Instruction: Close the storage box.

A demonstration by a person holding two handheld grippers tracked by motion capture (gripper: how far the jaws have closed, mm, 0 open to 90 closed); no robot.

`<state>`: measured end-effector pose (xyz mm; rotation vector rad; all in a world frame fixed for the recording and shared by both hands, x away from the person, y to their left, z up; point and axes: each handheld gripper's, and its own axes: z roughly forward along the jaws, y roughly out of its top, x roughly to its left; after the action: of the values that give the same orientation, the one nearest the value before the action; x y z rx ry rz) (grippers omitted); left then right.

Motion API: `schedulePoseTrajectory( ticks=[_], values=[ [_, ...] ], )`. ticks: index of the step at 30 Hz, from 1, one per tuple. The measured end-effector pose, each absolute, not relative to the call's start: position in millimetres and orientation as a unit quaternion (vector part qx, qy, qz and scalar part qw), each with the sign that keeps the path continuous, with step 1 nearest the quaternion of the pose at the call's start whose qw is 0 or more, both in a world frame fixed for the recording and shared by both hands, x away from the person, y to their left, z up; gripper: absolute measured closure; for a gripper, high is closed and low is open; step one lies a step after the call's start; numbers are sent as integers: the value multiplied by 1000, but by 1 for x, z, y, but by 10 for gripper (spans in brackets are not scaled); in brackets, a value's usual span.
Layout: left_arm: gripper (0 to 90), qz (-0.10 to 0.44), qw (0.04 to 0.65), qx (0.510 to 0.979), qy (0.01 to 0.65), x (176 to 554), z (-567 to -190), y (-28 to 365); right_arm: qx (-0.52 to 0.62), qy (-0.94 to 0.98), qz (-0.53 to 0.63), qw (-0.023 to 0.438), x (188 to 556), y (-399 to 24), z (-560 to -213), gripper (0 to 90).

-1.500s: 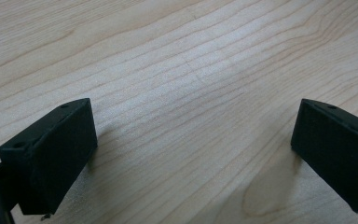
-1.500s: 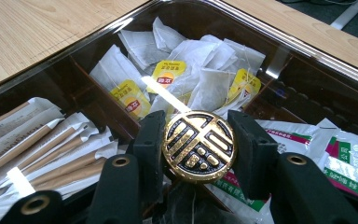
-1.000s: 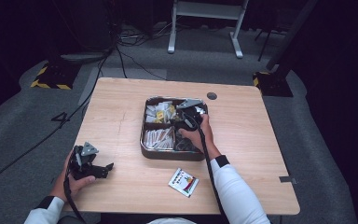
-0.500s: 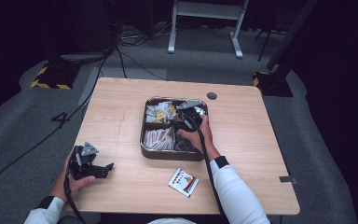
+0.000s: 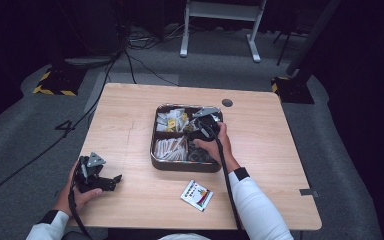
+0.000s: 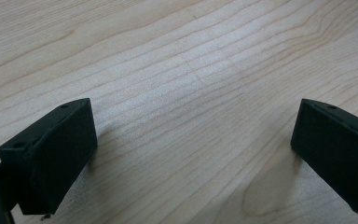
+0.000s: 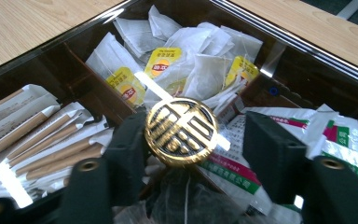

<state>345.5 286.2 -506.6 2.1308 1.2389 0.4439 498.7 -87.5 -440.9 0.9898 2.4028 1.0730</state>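
The left gripper [image 5: 114, 180] sits low near the front left corner of the counter [image 5: 130, 120]. Its fingers [image 6: 51, 154] are spread wide with only bare wood between them, so they grasp nothing. There is lots of open room around it, and the front edge of the counter is close behind the hand.

A little to the right lies a small colourful packet [image 5: 197, 194], flat on the wood near the front edge. It is apart from the tray [image 5: 156, 150].

Farther back, in the middle of the counter, sits the dark tray with shiny edges. Thin walls split it into boxes. The right gripper [image 7: 193, 149] hangs over the middle of it. A round gold knob [image 7: 182, 132] stands where the walls meet, between the right fingers [image 7: 272, 158]. These fingers have just been opening. The left one is right beside the knob and the other stands well off, so the knob is let go.

Paper sticks [image 7: 42, 140] fill one box, tea bags [image 7: 186, 60] with yellow tags another, and flat packets [image 7: 335, 135] a third. The box nearest the gripper is dark and hard to make out.

Past the tray there is bare wood up to the far edge, with a small round hole [image 5: 227, 103].
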Motion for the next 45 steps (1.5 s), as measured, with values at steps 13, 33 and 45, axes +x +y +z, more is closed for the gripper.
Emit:
schedulePoseTrajectory(
  ticks=[13,33,45],
  values=[
    [5,169,313,808,470,346,-507,286,274,870,371,173,480,-105,-433,308],
    [5,168,313,808,470,345,-507,286,252,878,361,190,459,-140,-420,273],
    [5,168,313,808,470,345,-507,286,242,882,354,195,448,-151,-420,255]
  ],
)
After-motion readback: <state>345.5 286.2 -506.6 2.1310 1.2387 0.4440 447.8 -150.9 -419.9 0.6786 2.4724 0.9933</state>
